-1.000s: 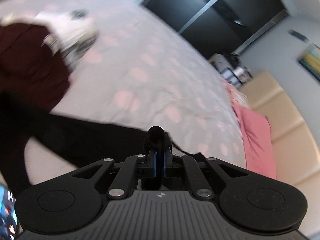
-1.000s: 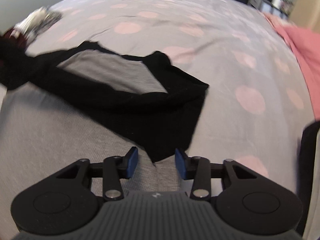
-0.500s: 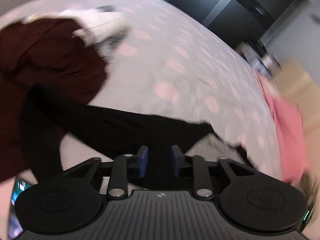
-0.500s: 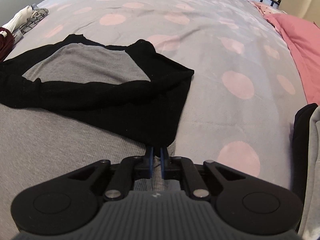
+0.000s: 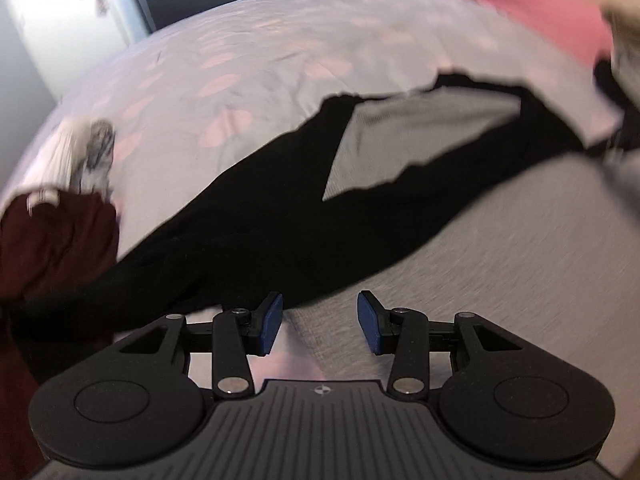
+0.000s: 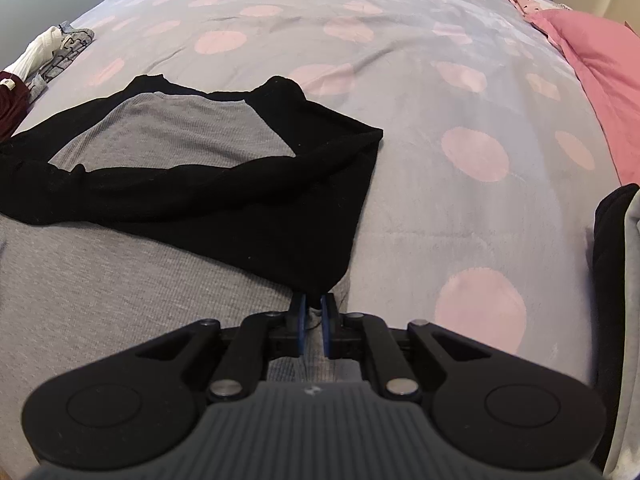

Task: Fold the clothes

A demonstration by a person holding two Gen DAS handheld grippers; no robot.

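The right claw [image 6: 313,312] is clamped on the near corner of a black sleeve [image 6: 280,216], the blue pads pinching the fabric where it narrows to a point. The left claw [image 5: 319,322] has just been opening; its pads stand apart with nothing pressed between them, held just over the edge of the other black sleeve [image 5: 248,240].

Both sleeves belong to a grey shirt [image 6: 172,132] lying flat on the bed [image 6: 400,80]. Its ribbed grey body fills the near part of both views, and the two black sleeves are drawn inward across it, leaving a grey patch showing between them near the collar.

The bed cover is pale lilac with pink dots. A maroon garment [image 5: 56,236] lies just beside the left sleeve's end, with a white and grey patterned piece [image 5: 80,152] beyond it. A pink pillow [image 6: 592,80] sits at the far right. A dark and grey garment [image 6: 616,280] lies at the right edge.
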